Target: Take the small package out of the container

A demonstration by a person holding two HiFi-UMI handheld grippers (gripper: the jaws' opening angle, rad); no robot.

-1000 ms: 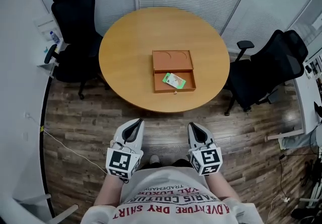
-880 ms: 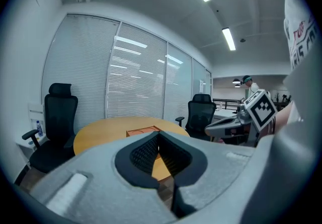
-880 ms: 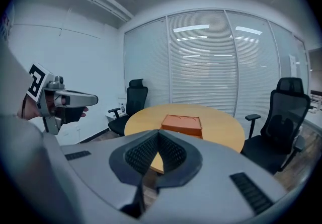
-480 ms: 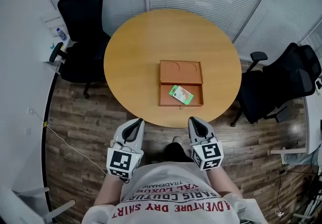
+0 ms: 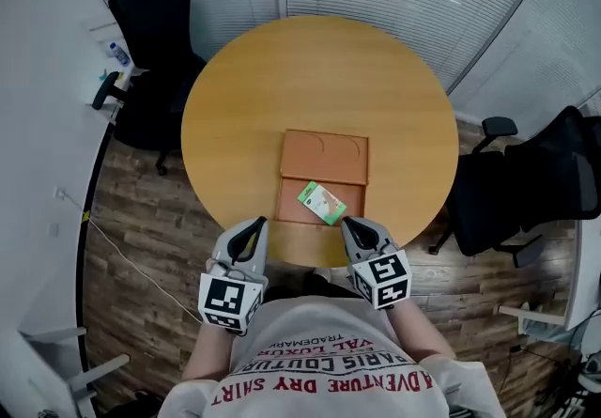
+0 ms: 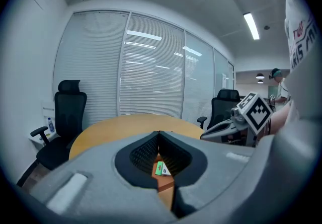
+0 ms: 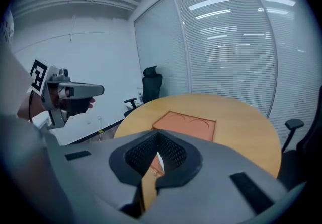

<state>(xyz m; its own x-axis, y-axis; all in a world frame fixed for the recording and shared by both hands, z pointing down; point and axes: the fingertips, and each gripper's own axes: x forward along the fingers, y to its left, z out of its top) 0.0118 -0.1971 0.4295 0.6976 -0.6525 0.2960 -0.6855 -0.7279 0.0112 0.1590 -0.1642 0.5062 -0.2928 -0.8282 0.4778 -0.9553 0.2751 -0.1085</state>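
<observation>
Both tools are shut tight and hold nothing. The left tool [image 5: 254, 226] and the right tool [image 5: 351, 226] are at the near edge of the round table [image 5: 244, 106], side by side.

The small package [image 5: 322, 203] is green and white. It lies flat and a bit crooked in the open container [image 5: 287, 205], just ahead of the right tool and a little to its left. From the left tool it is ahead and off to the right.

Here is what I think could go wrong. If a tool goes in while it is shut, it will only push the package around and not pick it up. The package looks thin and flat, so the tips could slide over it or pinch just a corner, and then it might drop. The container looks light, so a bump could make it slide on the table or knock its lid [image 5: 324, 158], which lies open on the far side of the package.

The low front wall of the container is between the tools and the package, so a tool has to go over it and come down from above. Nothing else is in the way. One black chair [image 5: 155, 50] is far off past the left tool, and another chair [image 5: 554, 181] is far off to the right of the right tool
</observation>
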